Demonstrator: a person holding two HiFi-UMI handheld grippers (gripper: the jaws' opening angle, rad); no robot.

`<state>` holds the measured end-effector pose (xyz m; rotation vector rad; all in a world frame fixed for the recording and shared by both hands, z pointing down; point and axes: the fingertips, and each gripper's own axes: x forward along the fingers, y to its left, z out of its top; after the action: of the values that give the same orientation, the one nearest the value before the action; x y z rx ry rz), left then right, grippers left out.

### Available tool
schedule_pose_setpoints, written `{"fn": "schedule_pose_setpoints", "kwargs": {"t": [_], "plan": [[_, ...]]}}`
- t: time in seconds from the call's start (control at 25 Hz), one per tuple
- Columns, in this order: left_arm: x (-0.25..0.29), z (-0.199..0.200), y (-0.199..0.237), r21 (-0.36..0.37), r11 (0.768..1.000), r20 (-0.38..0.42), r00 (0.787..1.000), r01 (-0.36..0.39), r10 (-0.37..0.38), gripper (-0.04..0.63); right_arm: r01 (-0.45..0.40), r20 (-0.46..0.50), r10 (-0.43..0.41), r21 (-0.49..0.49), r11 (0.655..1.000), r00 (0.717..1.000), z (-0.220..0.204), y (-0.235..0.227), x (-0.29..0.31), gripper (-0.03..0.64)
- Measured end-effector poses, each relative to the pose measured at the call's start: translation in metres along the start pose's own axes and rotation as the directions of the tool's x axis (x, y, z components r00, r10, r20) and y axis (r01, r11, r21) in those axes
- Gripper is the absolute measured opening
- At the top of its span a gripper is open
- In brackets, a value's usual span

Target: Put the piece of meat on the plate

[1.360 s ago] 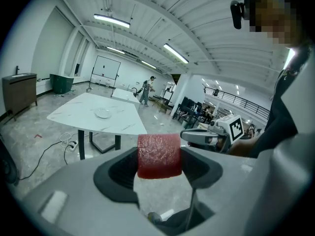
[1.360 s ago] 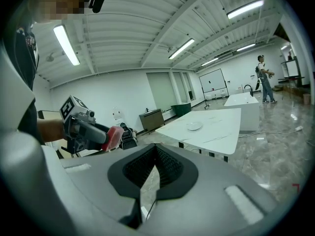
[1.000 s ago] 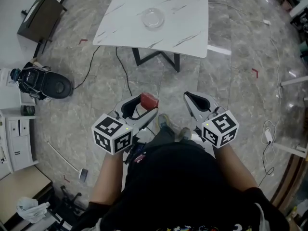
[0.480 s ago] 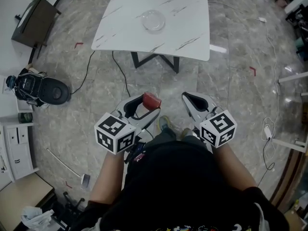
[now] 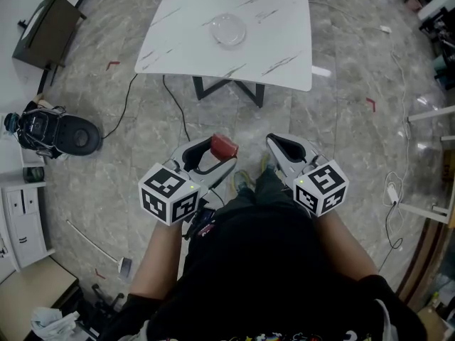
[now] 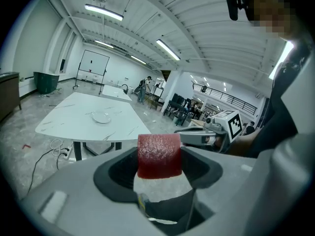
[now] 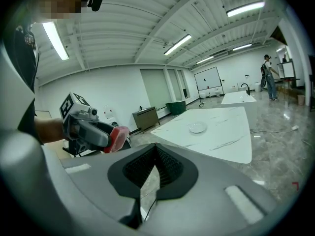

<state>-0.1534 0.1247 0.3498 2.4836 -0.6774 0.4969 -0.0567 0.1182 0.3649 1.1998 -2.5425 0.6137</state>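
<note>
A red block of meat (image 5: 223, 145) sits between the fingertips of my left gripper (image 5: 215, 153), which is shut on it above the floor. In the left gripper view the meat (image 6: 158, 155) fills the gap between the dark pads. My right gripper (image 5: 277, 145) is level with it on the right, shut with nothing in it, its pads meeting at the tip. A clear glass plate (image 5: 228, 28) lies on the white marble table (image 5: 277, 13) ahead, some way beyond both grippers. The right gripper view shows the plate (image 7: 197, 127) and the held meat (image 7: 117, 136).
The table stands on a dark metal base (image 5: 227, 87) on a grey marble floor. A black cable (image 5: 178, 105) runs from under it. At the left are a black round machine (image 5: 60, 131), a dark cabinet (image 5: 39, 30) and white drawers (image 5: 18, 215). More cables lie at the right (image 5: 394, 190).
Both grippers have moved a little forward toward the table, the meat still held in the left one. The table and plate sit slightly nearer in the head view.
</note>
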Motion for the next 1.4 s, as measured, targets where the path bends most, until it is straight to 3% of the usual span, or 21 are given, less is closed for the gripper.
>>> {"fn": "schedule_pose_setpoints", "kwargs": {"t": [0.72,1.4], "plan": [[0.02,0.032,0.026,-0.015,0.999,0.006,0.999,-0.038,0.038,0.377,-0.046,0.014,0.046,-0.008,0.999,0.999,0.027,-0.033,0.028,0.02],[0.09,0.078,0.054,-0.05,0.994,-0.008,0.995,-0.096,0.096,0.377,-0.074,0.016,0.073,0.023,0.997,0.997,0.048,-0.125,0.044,0.02]]}}
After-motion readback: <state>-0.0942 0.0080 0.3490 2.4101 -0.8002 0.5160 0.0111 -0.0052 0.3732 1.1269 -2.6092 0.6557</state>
